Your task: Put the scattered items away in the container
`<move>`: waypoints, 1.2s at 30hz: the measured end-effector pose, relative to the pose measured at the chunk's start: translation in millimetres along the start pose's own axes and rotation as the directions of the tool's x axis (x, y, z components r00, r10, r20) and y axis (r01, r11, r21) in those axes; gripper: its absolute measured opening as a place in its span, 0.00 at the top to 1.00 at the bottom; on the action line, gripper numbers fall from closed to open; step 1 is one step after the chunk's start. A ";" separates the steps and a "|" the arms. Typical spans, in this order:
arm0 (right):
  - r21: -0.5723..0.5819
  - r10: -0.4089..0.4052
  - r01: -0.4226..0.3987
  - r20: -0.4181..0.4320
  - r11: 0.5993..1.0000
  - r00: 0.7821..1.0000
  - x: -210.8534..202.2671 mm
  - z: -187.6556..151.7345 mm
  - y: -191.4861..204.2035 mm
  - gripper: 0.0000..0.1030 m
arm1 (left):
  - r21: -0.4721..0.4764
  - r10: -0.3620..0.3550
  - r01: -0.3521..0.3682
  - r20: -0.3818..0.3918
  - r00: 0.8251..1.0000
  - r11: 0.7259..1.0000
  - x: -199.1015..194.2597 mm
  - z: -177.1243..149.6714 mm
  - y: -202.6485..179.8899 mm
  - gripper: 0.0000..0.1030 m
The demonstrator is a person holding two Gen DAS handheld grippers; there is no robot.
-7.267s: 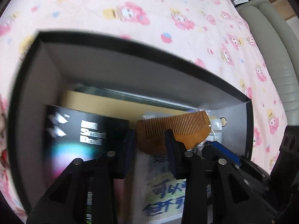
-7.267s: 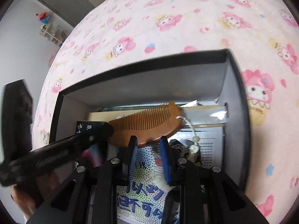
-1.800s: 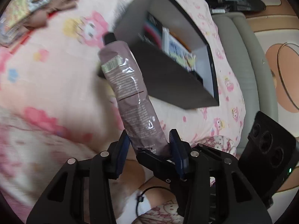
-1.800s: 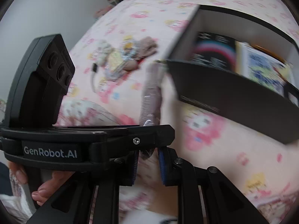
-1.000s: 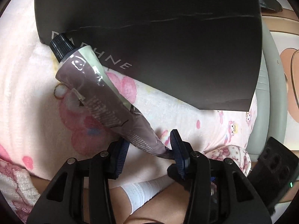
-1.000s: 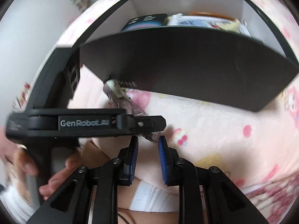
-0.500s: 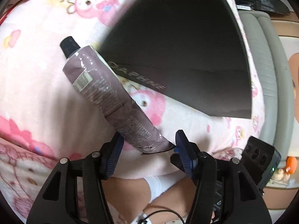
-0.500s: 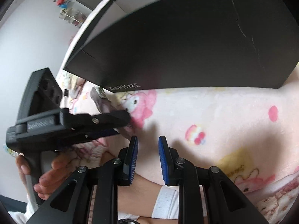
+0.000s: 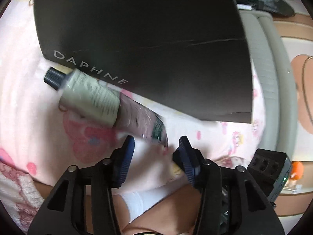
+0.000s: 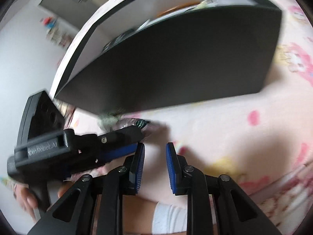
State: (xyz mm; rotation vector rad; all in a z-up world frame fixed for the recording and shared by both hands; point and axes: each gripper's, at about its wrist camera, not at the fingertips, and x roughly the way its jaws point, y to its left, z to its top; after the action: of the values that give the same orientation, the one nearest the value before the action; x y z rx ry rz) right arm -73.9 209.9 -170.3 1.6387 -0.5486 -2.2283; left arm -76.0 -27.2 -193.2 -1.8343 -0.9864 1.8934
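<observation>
Both your grippers hold nothing. Left gripper (image 9: 156,146) jaws are closing, the tube (image 9: 101,99) just beyond its fingertips. Right gripper (image 10: 155,152) stands narrowly parted.

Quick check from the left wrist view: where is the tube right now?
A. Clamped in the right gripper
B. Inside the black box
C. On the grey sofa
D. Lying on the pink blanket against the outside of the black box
D. The tube lies on the pink blanket, its capped end against the outer wall of the black box, ahead of the left gripper, whose jaws are closing with nothing between them.
</observation>
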 end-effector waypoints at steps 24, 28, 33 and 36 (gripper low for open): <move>-0.024 0.024 -0.026 -0.096 0.999 0.995 36.7 -8.3 3.1 0.81 | 0.078 0.312 -0.320 0.103 0.945 0.944 -27.8 3.7 -2.3 0.44; -0.004 0.041 -0.043 -0.177 0.999 0.983 43.6 -21.0 0.0 0.81 | 0.082 0.287 -0.290 0.050 0.957 0.953 -27.2 -7.5 9.0 0.44; 0.027 0.106 -0.104 -0.046 0.994 0.993 20.8 -19.0 -6.7 0.81 | 0.133 0.232 -0.254 0.162 0.959 0.958 -63.9 -6.1 -9.0 0.42; 0.051 0.127 -0.128 0.021 0.990 0.992 16.9 -18.0 -10.7 0.80 | 0.091 0.300 -0.325 0.216 0.929 0.941 -72.0 7.0 -5.9 0.43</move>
State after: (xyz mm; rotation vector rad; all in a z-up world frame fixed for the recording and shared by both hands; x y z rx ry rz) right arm -62.0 209.2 -194.4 1.5636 -0.7022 -2.1544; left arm -75.5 -72.3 -136.4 -1.8429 -0.6399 2.3090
